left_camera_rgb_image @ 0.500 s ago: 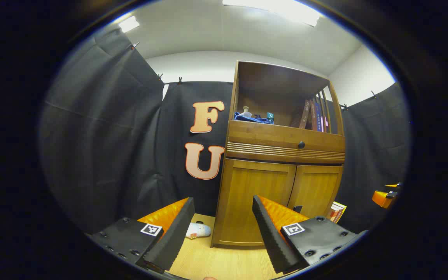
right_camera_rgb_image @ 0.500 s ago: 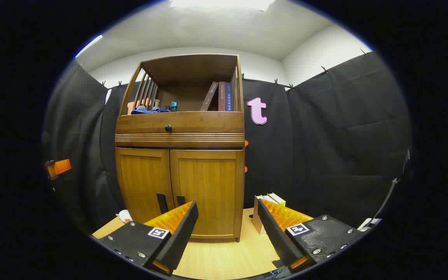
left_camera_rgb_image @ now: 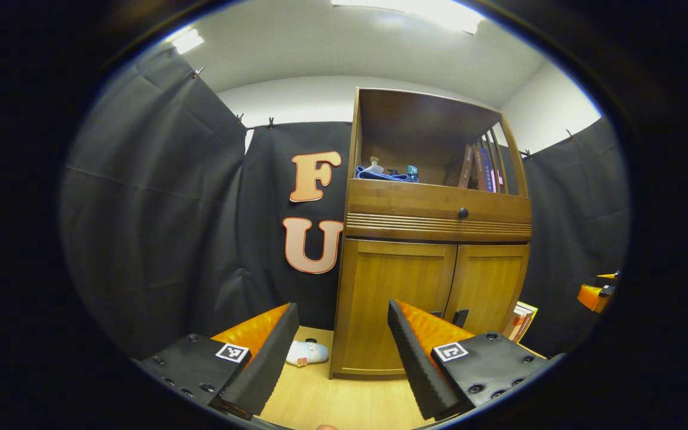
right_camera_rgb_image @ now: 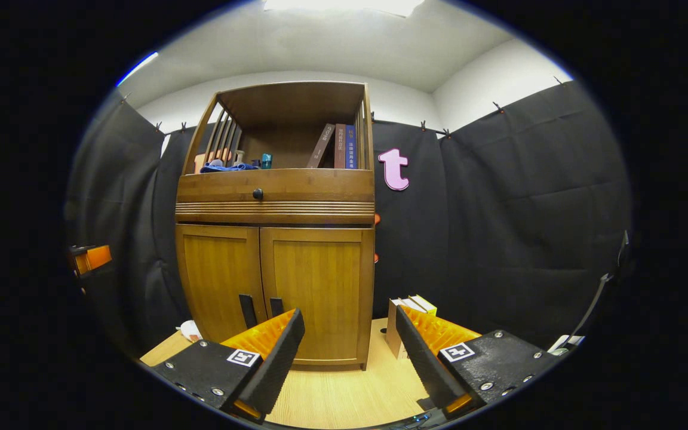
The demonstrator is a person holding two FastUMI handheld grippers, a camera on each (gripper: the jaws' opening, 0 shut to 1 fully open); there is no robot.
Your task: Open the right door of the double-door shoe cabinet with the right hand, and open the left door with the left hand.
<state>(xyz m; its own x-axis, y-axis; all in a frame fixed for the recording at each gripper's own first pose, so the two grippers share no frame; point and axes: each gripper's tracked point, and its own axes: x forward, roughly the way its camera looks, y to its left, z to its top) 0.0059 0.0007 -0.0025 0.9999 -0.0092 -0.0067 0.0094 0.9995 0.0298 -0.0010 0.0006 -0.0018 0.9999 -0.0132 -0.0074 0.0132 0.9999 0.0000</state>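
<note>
Left gripper view. The left hand-held gripper (left_camera_rgb_image: 339, 352) sat at the bottom of the frame, fingers spread wide with nothing between them. The shoe cabinet (left_camera_rgb_image: 433, 239) stood right of centre, on a pale wood floor (left_camera_rgb_image: 320, 400). Its left door (left_camera_rgb_image: 395, 298) and right door (left_camera_rgb_image: 487, 286) were both flush and closed; two dark handles (left_camera_rgb_image: 460, 316) showed low at the seam between them, partly hidden behind the gripper's right-hand finger. Above the doors, a drawer front with a dark knob (left_camera_rgb_image: 463, 212); above that an open shelf holding a blue cloth (left_camera_rgb_image: 383, 175) and leaning books (left_camera_rgb_image: 478, 170). A white slipper (left_camera_rgb_image: 307, 352) lay on the floor just left of the cabinet base. Black cloth wall (left_camera_rgb_image: 159, 209) filled the left half; white ceiling with a lamp (left_camera_rgb_image: 415, 12) at top. The other hand-held gripper showed at the far right edge, well apart from the cabinet.

Right gripper view. The right hand-held gripper (right_camera_rgb_image: 349, 358) was likewise spread open and empty at the bottom. The cabinet stood left of centre, doors shut, handles visible just above the left-hand finger. A small stack of books (right_camera_rgb_image: 409, 310) stood on the floor beside the cabinet's right side. Black cloth covered the right half.
</note>
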